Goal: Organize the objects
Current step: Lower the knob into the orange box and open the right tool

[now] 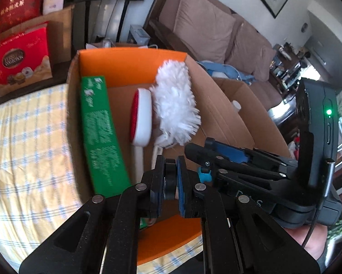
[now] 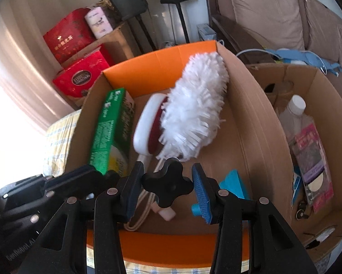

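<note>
An open cardboard box with orange flaps (image 1: 130, 61) (image 2: 161, 57) holds a green carton (image 1: 102, 132) (image 2: 109, 132), a red-and-white brush (image 1: 141, 118) (image 2: 148, 127) and a white fluffy duster (image 1: 174, 100) (image 2: 193, 111). My left gripper (image 1: 171, 182) is shut on a black knob (image 1: 169, 180) above the box's near end. In the right wrist view the same black star knob (image 2: 167, 182) sits between the spread fingers of my open right gripper (image 2: 167, 186), not touched by them. A blue piece (image 2: 233, 182) lies in the box.
A second cardboard box (image 2: 319, 105) to the right holds a clear bottle (image 2: 294, 116) and a pink packet (image 2: 312, 159). A yellow checked cloth (image 1: 27, 150) covers the surface. Red gift boxes (image 1: 20, 54) stand behind, a brown sofa (image 1: 212, 27) to the right.
</note>
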A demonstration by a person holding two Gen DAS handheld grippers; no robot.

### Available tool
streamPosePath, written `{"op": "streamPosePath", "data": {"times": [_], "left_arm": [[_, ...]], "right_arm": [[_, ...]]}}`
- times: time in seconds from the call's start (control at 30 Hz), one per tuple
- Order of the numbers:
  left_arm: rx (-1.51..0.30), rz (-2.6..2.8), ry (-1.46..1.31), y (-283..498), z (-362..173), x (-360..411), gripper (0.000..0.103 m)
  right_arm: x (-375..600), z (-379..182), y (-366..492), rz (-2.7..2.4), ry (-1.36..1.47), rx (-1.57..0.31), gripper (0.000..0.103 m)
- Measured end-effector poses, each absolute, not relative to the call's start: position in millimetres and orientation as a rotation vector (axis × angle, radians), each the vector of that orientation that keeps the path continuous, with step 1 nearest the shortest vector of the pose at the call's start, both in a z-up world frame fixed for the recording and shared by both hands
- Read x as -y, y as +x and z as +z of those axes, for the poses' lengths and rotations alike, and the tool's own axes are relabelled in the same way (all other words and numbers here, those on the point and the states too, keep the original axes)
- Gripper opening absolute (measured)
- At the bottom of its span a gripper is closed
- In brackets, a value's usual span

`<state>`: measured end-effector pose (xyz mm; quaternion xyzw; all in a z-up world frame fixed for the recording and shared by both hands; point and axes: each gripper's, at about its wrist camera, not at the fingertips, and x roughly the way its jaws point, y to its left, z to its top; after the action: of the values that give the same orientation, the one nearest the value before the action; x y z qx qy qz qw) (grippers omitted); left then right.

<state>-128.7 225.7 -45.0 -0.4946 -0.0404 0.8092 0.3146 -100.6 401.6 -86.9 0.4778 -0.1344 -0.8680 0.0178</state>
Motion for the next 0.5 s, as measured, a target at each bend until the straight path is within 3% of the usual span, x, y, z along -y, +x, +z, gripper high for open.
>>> {"op": "streamPosePath", "data": {"times": [0.4, 0.5], "left_arm": [[0.11, 2.083, -1.371, -128.8, -73.2, -239.3, 0.01], [0.133, 2.085, -1.369, -129.4, -72.3, -235.1, 0.014]], "right_arm": [[-417.4, -107.6, -101.9, -2.696, 1.543, 0.483, 0.045], [-418.4, -106.4, -99.3, -2.699, 1.544, 0.48, 0.047]]}}
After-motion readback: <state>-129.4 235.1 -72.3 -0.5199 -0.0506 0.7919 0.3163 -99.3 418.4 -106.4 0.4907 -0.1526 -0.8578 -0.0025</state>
